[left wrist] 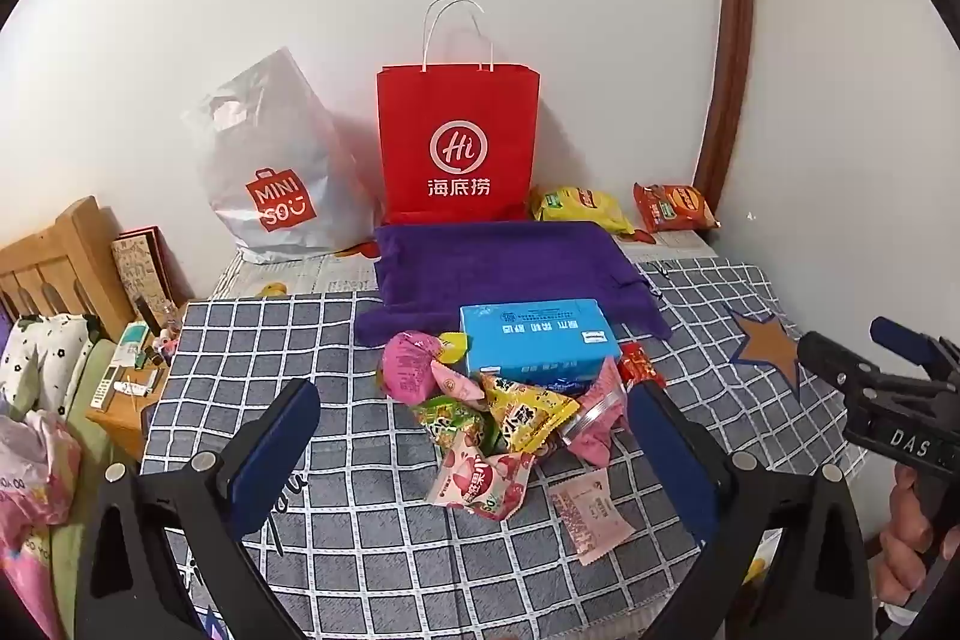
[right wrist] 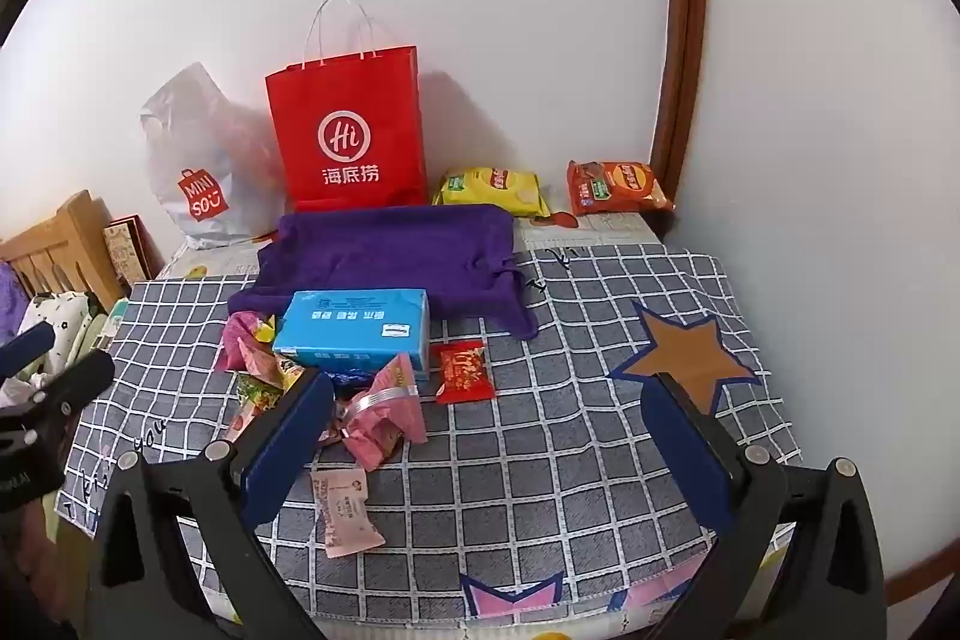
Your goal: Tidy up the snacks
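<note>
A heap of small snack packets (left wrist: 480, 418) lies on the checked cloth in front of a blue box (left wrist: 537, 340), which rests on the edge of a purple towel (left wrist: 504, 268). A red packet (right wrist: 463, 371) lies to the right of the blue box (right wrist: 354, 331). A flat pink sachet (left wrist: 594, 517) lies nearest me. My left gripper (left wrist: 474, 454) hovers open just short of the heap, its fingers either side of it. My right gripper (right wrist: 492, 442) is open over bare cloth, right of the heap. Each gripper shows at the edge of the other's view.
A red paper bag (left wrist: 457, 142) and a grey plastic bag (left wrist: 282, 172) stand against the back wall. Yellow (left wrist: 579, 208) and orange (left wrist: 675, 207) crisp bags lie at the back right. A wooden bedhead and cluttered nightstand (left wrist: 129, 376) are on the left. A wall closes the right side.
</note>
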The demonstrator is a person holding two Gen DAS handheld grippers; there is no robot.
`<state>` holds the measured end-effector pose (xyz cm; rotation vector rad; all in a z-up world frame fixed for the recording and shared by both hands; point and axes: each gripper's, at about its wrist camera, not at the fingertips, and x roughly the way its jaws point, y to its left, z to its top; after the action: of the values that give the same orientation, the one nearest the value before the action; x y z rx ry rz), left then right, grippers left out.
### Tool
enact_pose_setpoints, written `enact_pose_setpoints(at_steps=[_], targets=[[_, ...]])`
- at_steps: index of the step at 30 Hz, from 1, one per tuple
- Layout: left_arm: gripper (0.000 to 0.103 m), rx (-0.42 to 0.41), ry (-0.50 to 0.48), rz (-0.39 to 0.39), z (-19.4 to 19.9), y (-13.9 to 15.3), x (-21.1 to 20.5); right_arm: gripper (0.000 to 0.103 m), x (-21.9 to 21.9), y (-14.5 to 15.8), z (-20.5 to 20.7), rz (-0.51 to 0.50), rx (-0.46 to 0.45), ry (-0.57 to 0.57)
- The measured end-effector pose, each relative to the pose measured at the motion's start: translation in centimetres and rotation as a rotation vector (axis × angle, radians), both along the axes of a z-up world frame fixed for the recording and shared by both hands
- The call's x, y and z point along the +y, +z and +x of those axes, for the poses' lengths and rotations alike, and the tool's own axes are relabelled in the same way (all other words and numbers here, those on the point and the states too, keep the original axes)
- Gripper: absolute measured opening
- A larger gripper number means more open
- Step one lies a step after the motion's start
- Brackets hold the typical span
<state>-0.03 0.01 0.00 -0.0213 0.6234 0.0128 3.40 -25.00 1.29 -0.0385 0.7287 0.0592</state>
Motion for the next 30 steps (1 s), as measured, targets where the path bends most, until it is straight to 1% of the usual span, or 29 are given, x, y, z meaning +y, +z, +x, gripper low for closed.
enact_pose_setpoints(at_steps=[1,3,4,6,7,8,10,12,19,30], targets=[[0.103,-0.002,0.004,0.001,0.0,0.0,0.0,0.101,0.0,0.0,0.1,0.002,0.019,0.000],[0.103,0.002,0.007,-0.007,-0.1,-0.1,0.2,0.101,-0.1,0.0,0.1,0.001,0.013,-0.004],[0.103,0.013,-0.007,0.006,-0.1,-0.6,-0.2,0.101,-0.2,0.0,0.2,0.000,0.012,-0.006],[0.103,-0.002,-0.016,-0.015,-0.9,-1.0,-0.1,0.101,0.3,0.1,0.0,-0.002,0.007,-0.008],[0.103,0.019,-0.019,-0.032,-0.2,-0.7,0.4,0.101,0.3,0.1,-0.1,0.004,0.003,-0.007],[0.103,0.018,-0.020,-0.034,-0.4,-0.8,0.5,0.101,0.4,0.3,-0.3,0.005,0.002,-0.004],[0.103,0.032,-0.025,-0.022,0.0,-0.8,0.3,0.101,0.7,0.2,-0.3,0.006,0.006,-0.004],[0.103,0.023,-0.022,-0.015,-0.2,-0.8,0.0,0.101,0.4,0.2,-0.2,0.014,0.013,0.003],[0.103,0.029,-0.019,-0.012,-0.3,-0.3,-0.1,0.101,0.5,0.4,-0.5,0.009,0.007,0.000],[0.103,0.016,-0.013,-0.017,-0.3,-0.4,-0.2,0.101,0.4,0.3,-0.6,0.012,0.013,0.002]])
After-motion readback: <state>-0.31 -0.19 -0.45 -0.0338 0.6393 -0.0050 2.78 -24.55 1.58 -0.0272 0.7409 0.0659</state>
